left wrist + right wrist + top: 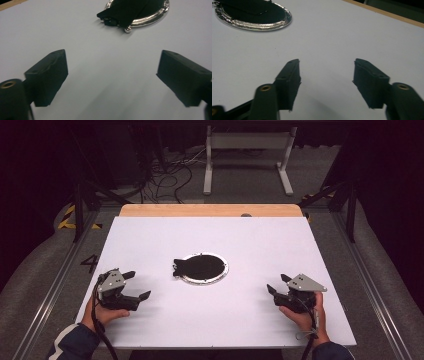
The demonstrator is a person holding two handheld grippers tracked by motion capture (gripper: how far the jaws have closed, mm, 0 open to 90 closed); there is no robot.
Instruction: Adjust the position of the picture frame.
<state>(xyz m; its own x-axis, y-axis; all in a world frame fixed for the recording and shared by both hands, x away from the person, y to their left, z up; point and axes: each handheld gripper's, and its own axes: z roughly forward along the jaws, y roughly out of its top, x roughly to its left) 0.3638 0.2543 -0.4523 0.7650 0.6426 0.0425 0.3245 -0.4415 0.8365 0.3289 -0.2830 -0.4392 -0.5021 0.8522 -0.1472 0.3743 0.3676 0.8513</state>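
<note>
A white table (220, 310) seen from above. At its centre sits a round silver tray (202, 269) with a black cloth (196, 265) on it, spilling over the rim toward nine o'clock. The left gripper (137, 285) at eight o'clock and the right gripper (277, 284) at four o'clock rest released, jaws apart, grasping nothing.

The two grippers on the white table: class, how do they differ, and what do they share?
The left gripper stands wider open than the right gripper. The left gripper lies left of the silver-rimmed tray, the right gripper lies right of it. Both are hand-held, empty, and point inward over the table.
</note>
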